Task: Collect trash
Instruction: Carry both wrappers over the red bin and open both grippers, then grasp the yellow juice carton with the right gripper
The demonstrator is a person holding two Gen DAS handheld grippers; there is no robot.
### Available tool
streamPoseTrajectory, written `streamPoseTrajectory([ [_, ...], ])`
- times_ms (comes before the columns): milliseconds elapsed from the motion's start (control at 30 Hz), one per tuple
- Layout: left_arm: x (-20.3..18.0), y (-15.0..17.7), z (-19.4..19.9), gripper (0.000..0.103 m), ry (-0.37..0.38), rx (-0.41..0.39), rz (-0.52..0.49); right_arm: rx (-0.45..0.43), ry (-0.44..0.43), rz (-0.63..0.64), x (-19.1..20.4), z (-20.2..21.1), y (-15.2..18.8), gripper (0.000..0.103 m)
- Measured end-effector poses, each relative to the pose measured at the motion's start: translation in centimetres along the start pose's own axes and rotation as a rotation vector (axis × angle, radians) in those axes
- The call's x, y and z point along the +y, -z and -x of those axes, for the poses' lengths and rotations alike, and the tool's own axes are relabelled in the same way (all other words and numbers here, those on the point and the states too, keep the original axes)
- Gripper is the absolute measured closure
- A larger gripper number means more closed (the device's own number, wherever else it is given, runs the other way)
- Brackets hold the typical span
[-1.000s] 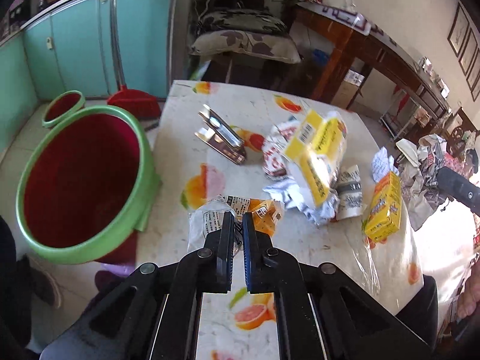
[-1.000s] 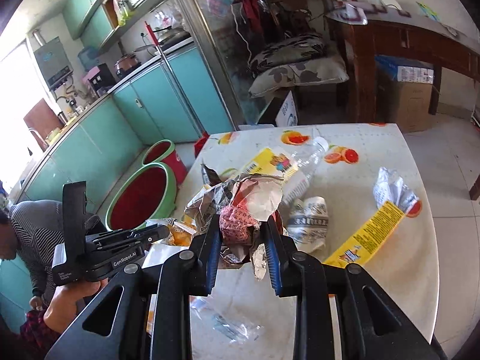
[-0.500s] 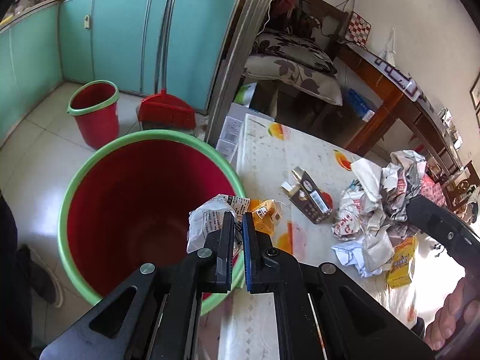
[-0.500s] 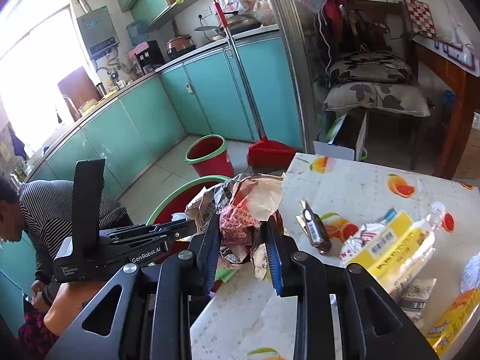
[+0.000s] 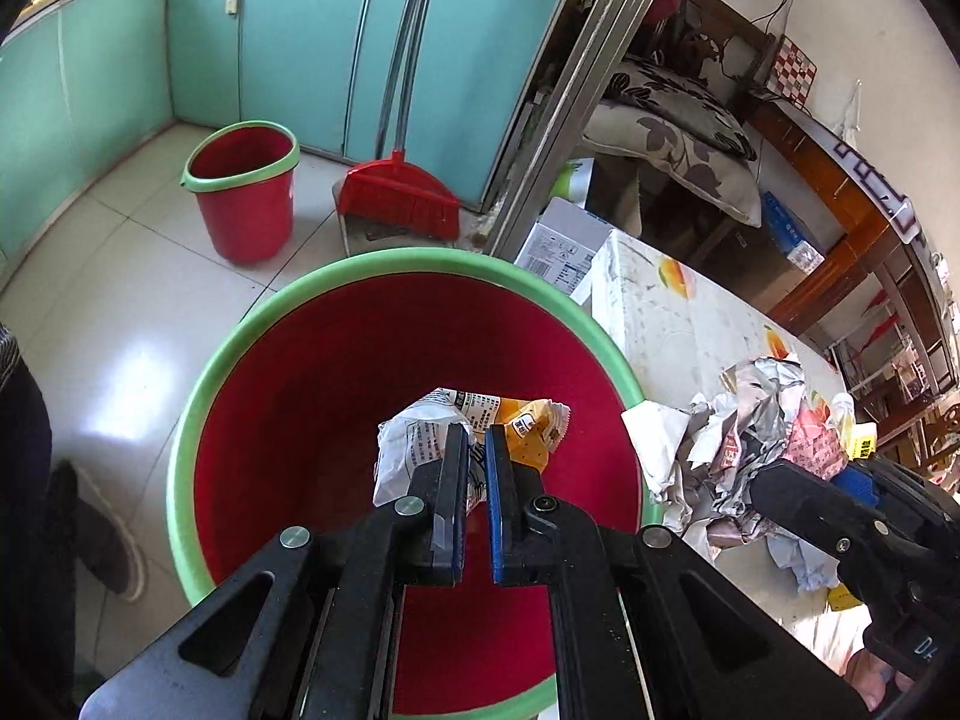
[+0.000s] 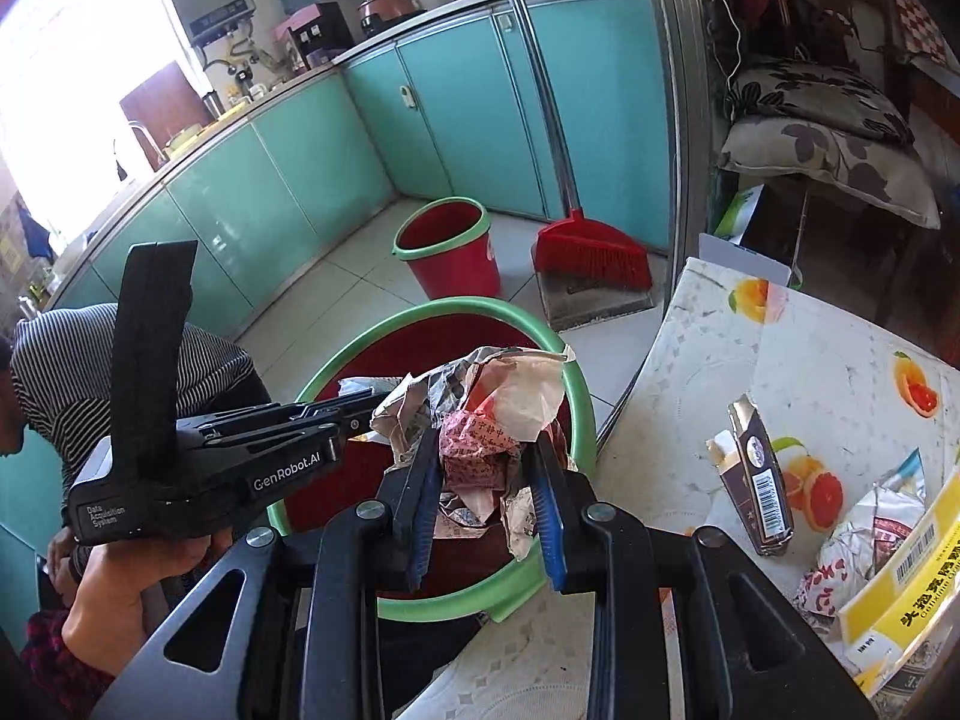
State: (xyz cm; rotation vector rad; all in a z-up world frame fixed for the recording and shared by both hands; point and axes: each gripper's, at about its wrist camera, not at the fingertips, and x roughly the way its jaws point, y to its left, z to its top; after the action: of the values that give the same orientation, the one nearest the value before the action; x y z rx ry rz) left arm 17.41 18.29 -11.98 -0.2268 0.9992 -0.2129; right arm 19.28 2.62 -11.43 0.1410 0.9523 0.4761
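Left wrist view now looks straight down into the large red bucket with the green rim (image 5: 414, 264), where a second ago it faced the counter (image 5: 678, 324). The left gripper (image 5: 474, 450) has carried its crumpled white-and-orange snack wrapper (image 5: 438, 426) over the bucket's mouth, jaws narrow and pinching it. The right gripper (image 6: 486, 462) has followed, clamped on a wad of crumpled foil and red printed paper (image 6: 492, 402) at the rim. Both loads look ready to drop; a dark cigarette pack (image 6: 756, 474) and yellow box (image 6: 906, 588) remain on the counter.
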Motion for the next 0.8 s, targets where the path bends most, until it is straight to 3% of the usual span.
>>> streamPoseTrajectory([
  [200,0.4,-0.1,-0.8,0.093,-0.006,0.019,0.013,0.021,0.021,0.031,-0.1,-1.8,0.0,0.072],
  [233,0.5,-0.2,-0.9,0.081,-0.011,0.021,0.016,0.023,0.027,0.035,-0.1,-2.1,0.0,0.071],
  [267,0.5,-0.2,-1.0,0.063,-0.016,0.021,0.018,0.02,0.03,0.037,-0.1,-1.9,0.1,0.071],
  [333,0.4,-0.2,-0.9,0.041,-0.026,0.01,0.016,0.01,0.022,0.04,-0.2,-1.9,0.1,0.067],
  [433,0.1,-0.3,-0.7,0.027,-0.06,0.002,0.008,-0.009,0.032,0.044,-0.1,-1.5,0.2,0.059],
  [533,0.2,-0.4,-0.4,0.024,-0.095,-0.008,0.005,-0.026,0.012,0.057,0.1,-1.1,0.3,0.047],
  [800,0.3,-0.7,1.0,0.024,-0.167,-0.048,0.003,-0.079,0.019,0.06,0.3,0.9,0.4,0.047],
])
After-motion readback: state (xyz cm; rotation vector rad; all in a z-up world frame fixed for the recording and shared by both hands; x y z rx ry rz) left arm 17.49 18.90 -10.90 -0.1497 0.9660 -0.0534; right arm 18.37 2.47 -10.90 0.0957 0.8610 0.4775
